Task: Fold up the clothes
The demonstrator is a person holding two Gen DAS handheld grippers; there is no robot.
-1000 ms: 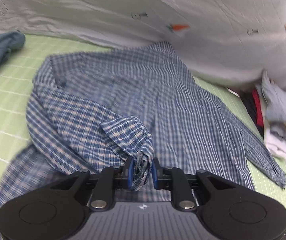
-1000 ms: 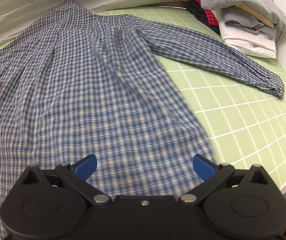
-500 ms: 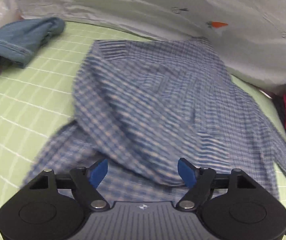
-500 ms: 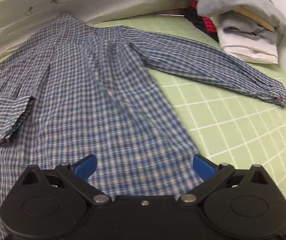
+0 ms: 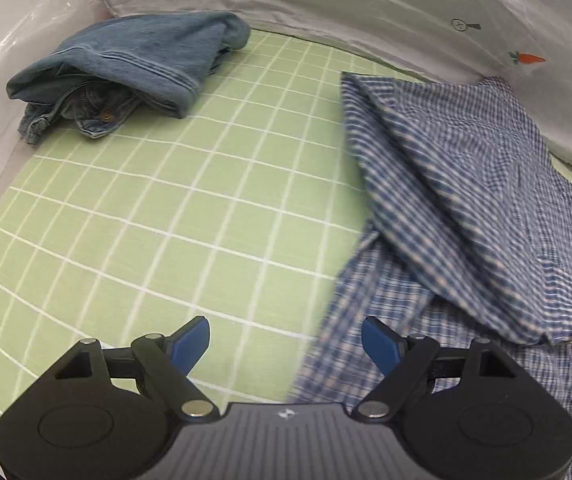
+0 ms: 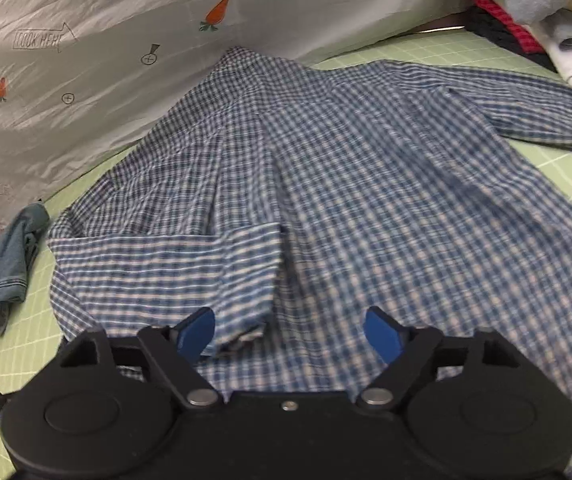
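Observation:
A blue and white checked shirt (image 6: 357,184) lies spread on the green gridded mat (image 5: 158,216). Its left sleeve (image 6: 166,268) is folded across the body, the cuff ending near the middle. In the left wrist view the shirt (image 5: 469,208) fills the right side, its folded sleeve lying on top. My left gripper (image 5: 285,340) is open and empty, low over the mat at the shirt's left edge. My right gripper (image 6: 290,330) is open over the folded cuff, nothing between its fingers. The shirt's right sleeve (image 6: 525,112) stretches out flat to the right.
Crumpled blue jeans (image 5: 126,72) lie at the mat's far left corner. A white printed sheet (image 6: 86,60) hangs along the back. A pile of folded clothes (image 6: 537,12) sits at the far right. Bare mat stretches left of the shirt.
My left gripper let go of the sleeve cuff, opened, and swung left off the shirt. The sleeve now lies across the body. The right gripper moved left over the cuff.

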